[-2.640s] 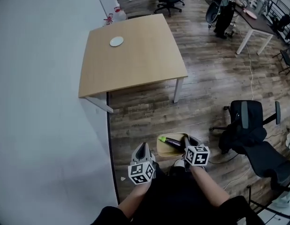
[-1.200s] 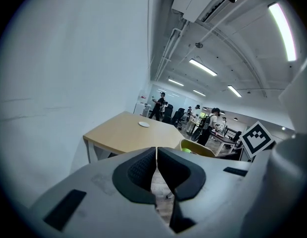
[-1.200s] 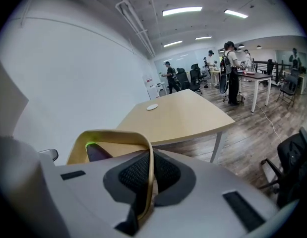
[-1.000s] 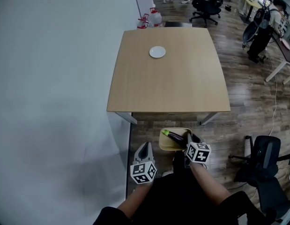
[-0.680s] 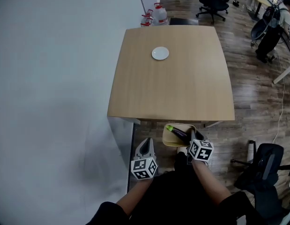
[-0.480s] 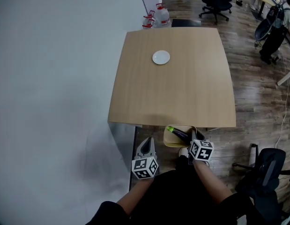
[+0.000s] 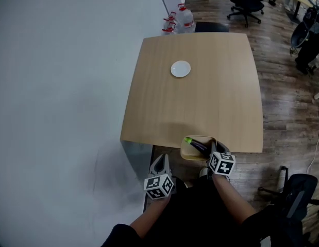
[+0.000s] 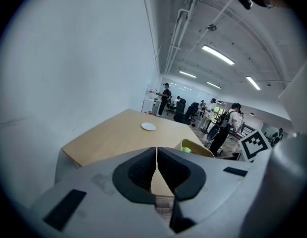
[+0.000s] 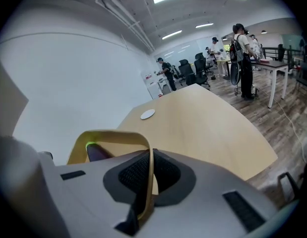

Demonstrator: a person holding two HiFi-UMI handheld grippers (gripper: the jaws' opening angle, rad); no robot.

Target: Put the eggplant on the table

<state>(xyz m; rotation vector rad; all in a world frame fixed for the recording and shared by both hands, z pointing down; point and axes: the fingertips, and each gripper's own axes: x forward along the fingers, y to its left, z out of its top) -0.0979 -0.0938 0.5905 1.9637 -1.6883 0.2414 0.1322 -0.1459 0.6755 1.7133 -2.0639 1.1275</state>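
The dark purple eggplant (image 7: 198,146) with a bright green stem end lies inside a pale yellowish wooden tray (image 7: 185,154). The right gripper (image 7: 213,148) holds this tray by its rim. In the head view the eggplant's long axis runs on a diagonal. The green stem end points away from the right gripper, forward and to its left, and the dark body runs back toward the gripper's jaws. The blunt end nearest the gripper is hard to separate from the dark gripper body.

In the right gripper view the right gripper (image 9: 148,173) is clenched on the thin tray wall (image 9: 113,135), which stands upright between the two dark pads. There the eggplant (image 9: 97,153) shows only as a green tip and a bit of purple to the left of the jaws. The rest is hidden behind the gripper's grey body.

The left gripper (image 7: 160,159) hangs beside the right one, to its left and apart from the tray. Its jaws are pressed together with nothing between them (image 8: 156,155). In its view the tray (image 8: 197,148) sits to its right, with only a green spot visible inside.

Ahead of both grippers lies a square light wooden table (image 7: 200,107). The tray overlaps its near edge, but no view shows whether the tray touches the top. A small round white plate (image 7: 180,68) sits far ahead on the table, well apart from the tray. The person's dark sleeves are cut off at the bottom of the head view.
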